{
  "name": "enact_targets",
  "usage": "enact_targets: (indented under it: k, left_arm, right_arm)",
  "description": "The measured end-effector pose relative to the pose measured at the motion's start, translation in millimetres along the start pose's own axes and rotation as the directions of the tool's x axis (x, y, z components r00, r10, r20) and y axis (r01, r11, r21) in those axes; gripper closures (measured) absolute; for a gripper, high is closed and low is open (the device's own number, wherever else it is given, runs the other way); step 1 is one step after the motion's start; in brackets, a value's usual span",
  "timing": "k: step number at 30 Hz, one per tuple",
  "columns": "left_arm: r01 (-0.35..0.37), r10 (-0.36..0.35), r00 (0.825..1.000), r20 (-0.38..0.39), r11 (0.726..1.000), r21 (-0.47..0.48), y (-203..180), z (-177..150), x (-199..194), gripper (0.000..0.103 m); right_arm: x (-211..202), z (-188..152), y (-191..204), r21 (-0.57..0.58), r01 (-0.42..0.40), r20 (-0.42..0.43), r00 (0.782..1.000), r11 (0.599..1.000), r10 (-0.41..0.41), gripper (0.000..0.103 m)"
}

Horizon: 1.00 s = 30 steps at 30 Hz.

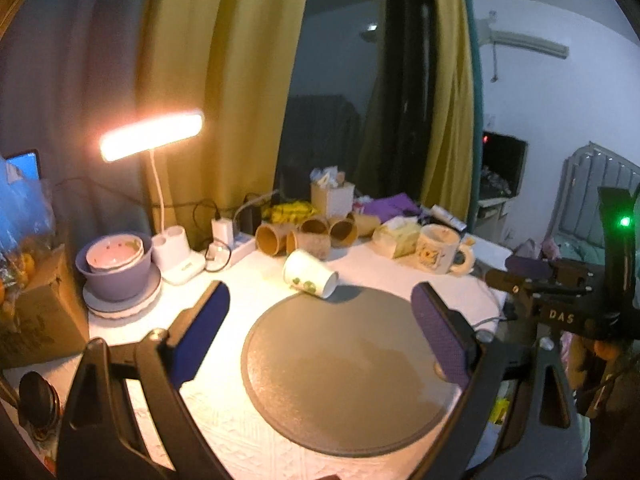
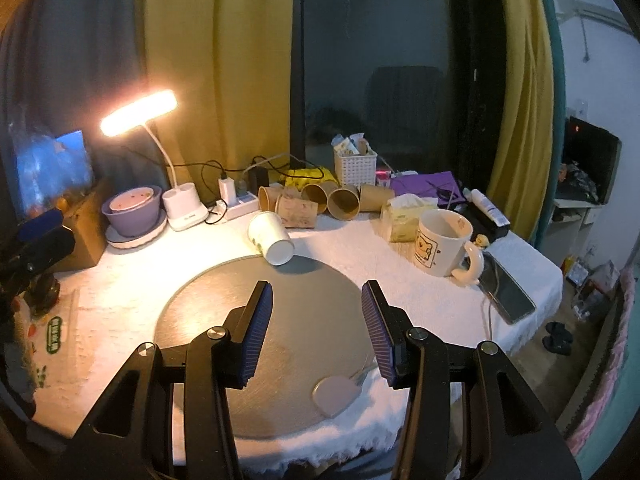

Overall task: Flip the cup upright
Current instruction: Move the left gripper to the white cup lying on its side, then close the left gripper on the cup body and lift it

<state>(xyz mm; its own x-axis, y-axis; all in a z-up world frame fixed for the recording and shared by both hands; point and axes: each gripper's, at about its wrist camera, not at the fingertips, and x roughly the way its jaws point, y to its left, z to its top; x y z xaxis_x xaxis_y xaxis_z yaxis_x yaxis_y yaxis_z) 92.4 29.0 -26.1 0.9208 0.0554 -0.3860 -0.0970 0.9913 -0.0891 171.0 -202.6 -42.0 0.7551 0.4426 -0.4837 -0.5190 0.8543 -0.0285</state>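
The white-cloth-covered surface (image 2: pixel 420 292) is carrying everything here, and the round grey mat (image 2: pixel 248 304) is lying across its middle. At the mat's far edge the white paper cup with green leaf print (image 2: pixel 272 238) is lying on its side, its base end resting on the mat's rim and its open mouth pointing back toward the lit white desk lamp (image 2: pixel 138 114). Just behind it a cluster of brown paper cups (image 2: pixel 320 202) is lying tipped over, and the big cream ceramic mug with a cartoon print (image 2: pixel 442 242) is standing upright to the right.

Both tools are hanging back from the cup, empty. The left gripper (image 1: pixel 320 312) is holding its blue-padded fingers (image 1: pixel 208 328) spread wide with nothing between them; the right gripper (image 2: pixel 316 300) is likewise released, its fingers (image 2: pixel 258 328) apart above the mat.

The risks, as I judge them: the cup is light and round, so a finger nudging its wall is likely to be sending it rolling into the brown cups or off the mat rather than seating it. Thin paper is also crushing easily under a hard squeeze, and an oval rim is making the cup stand badly. A grip too near the mouth is letting it pivot and slip during the turn. The soft cloth beyond the mat is offering uneven footing, so a cup set down there may be toppling again.
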Motion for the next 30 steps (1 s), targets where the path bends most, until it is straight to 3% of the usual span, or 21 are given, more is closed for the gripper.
enact_targets:
  k: [9,17,30]
  left_arm:
    - [-0.034,0.02,0.988,-0.155,0.996,-0.085,-3,6,88,0.01]
    - [-0.066,0.016,0.962,-0.273,0.982,-0.175,1,6,177,0.01]
    - [-0.141,-0.023,0.917,-0.399,0.916,-0.375,27,-1,298,0.011]
  right_arm:
    - [79,14,-30,-0.029,-0.045,-0.088,0.995,0.999,0.042,0.054]
    - [150,28,-57,-0.023,-0.103,-0.16,0.982,0.994,0.098,0.054]
    - [239,52,-82,0.009,-0.186,-0.204,0.962,0.983,0.184,0.054]
